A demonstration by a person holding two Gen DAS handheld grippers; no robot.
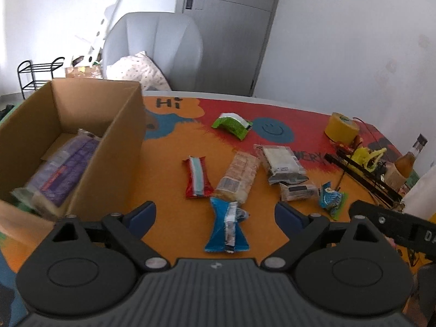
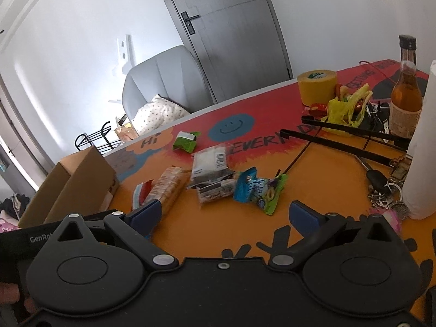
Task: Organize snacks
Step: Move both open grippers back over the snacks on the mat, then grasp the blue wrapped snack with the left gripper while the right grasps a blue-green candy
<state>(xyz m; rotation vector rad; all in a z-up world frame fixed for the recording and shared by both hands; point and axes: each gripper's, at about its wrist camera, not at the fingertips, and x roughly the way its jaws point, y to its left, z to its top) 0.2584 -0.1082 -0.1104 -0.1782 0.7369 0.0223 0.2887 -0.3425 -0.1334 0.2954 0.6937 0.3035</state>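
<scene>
Several snack packets lie loose on the orange and red table (image 1: 174,163). A blue packet (image 1: 227,227) lies between the fingers of my open left gripper (image 1: 215,215), apart from both pads. Beyond it are a red and blue bar (image 1: 197,177), a clear cracker pack (image 1: 239,175), a white and black packet (image 1: 283,164) and a green packet (image 1: 231,124). The cardboard box (image 1: 117,147) at the left holds purple packs (image 1: 68,171). My right gripper (image 2: 223,214) is open over bare table, short of a blue and green packet (image 2: 257,189) and the cracker pack (image 2: 169,186).
At the right stand a yellow tape roll (image 2: 317,85), a brown bottle (image 2: 406,92), a white paper roll (image 2: 423,163), black tongs (image 2: 351,141), a yellow bag (image 2: 344,107) and keys (image 2: 381,190). A grey armchair (image 1: 155,49) sits behind the table.
</scene>
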